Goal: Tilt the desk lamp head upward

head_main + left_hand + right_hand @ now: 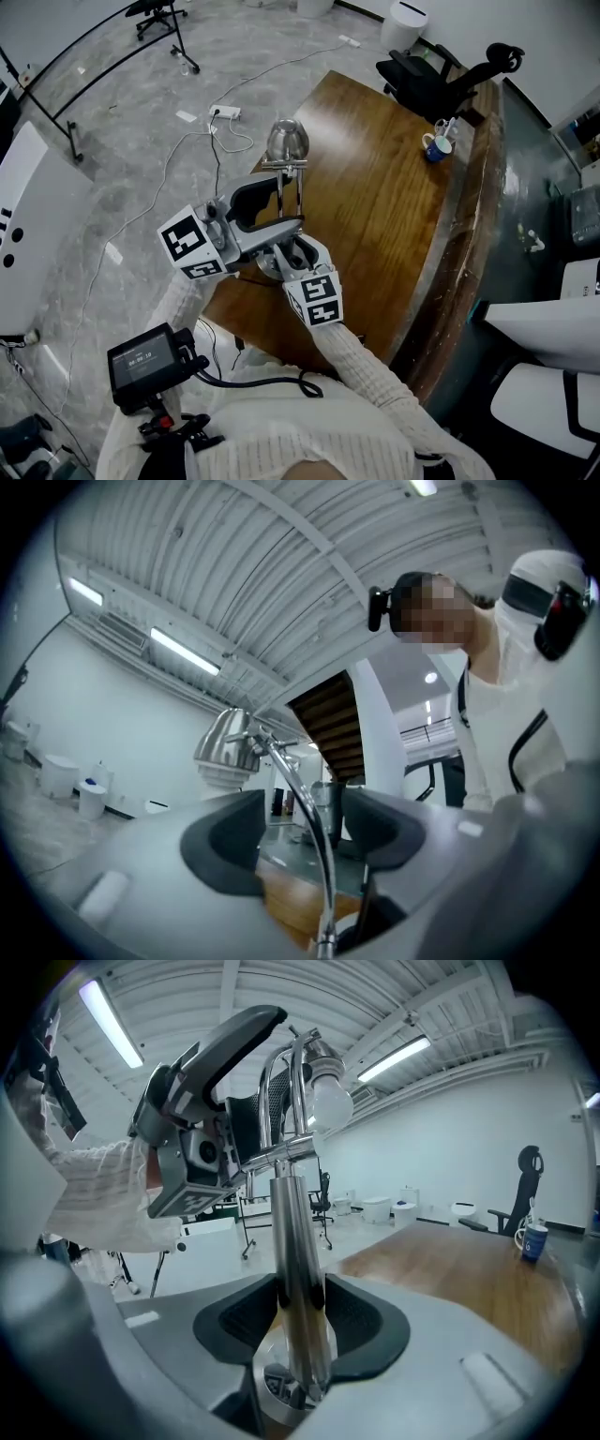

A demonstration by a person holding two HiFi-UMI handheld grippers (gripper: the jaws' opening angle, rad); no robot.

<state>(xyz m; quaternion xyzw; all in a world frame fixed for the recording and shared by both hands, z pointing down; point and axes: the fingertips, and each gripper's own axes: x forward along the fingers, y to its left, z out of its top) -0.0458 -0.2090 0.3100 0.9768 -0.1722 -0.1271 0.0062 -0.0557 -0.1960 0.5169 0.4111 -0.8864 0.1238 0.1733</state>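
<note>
A chrome desk lamp stands on the wooden table (375, 206); its bell-shaped head (288, 139) sits on top of thin rods (291, 187). My left gripper (272, 208) is up at those rods. In the left gripper view it (305, 832) is open, with one curved rod (314, 827) running between the pads without touching them, and the lamp head (225, 738) beyond. My right gripper (295, 253) is low at the lamp's base. In the right gripper view it (300, 1312) is shut on the thick chrome post (295, 1241), and the bulb (328, 1101) shows above.
A blue and white mug (436, 145) stands near the table's far edge, with a black office chair (431, 80) behind it. A power strip (225, 112) and cables lie on the floor to the left. A small screen unit (145, 361) hangs at the person's chest.
</note>
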